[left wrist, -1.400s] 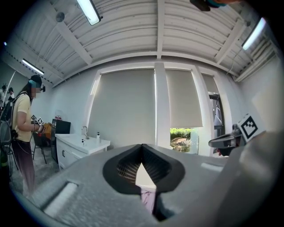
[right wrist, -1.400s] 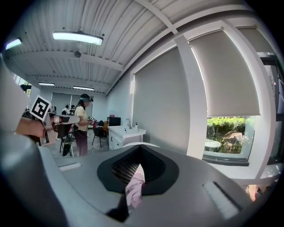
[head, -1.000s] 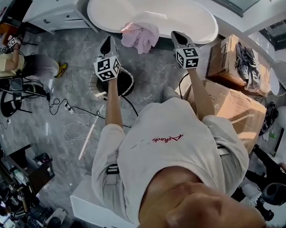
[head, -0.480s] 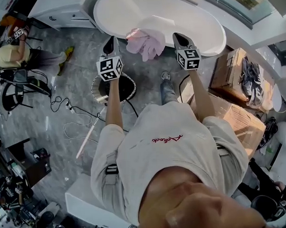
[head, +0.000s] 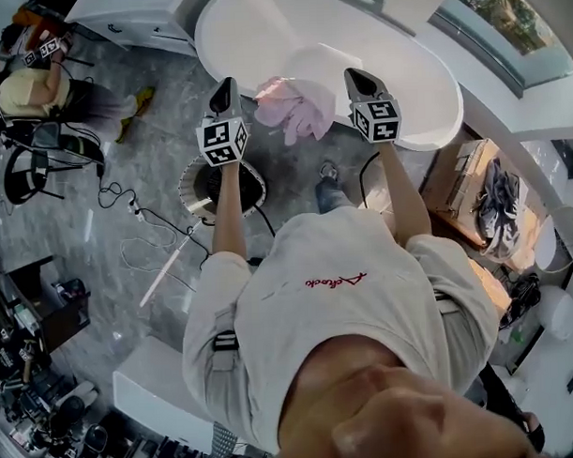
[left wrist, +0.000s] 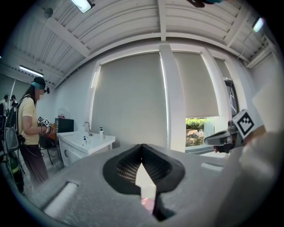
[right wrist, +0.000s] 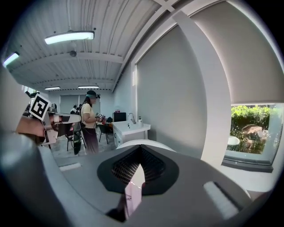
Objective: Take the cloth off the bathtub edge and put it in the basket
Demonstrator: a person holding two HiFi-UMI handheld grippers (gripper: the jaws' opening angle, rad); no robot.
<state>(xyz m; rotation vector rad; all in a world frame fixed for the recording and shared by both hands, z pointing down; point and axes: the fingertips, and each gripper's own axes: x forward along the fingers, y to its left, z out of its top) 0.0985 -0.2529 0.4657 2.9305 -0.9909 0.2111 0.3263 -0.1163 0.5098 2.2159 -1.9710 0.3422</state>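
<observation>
Both my left gripper [head: 227, 85] and right gripper [head: 354, 75] are clenched empty, flanking the pink cloth [head: 297, 110], apparently draped on the bathtub [head: 433, 115] edge; the basket [head: 193, 187] sits under my left forearm.

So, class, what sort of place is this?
Probably a bathroom set inside a workshop: a white bathtub, a sink cabinet with tap, yet cardboard boxes and loose cables lie on the floor.

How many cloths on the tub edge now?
1: the pink cloth, draped over the near bathtub rim between the left tongs and right tongs; the tongs hide some rim.
</observation>
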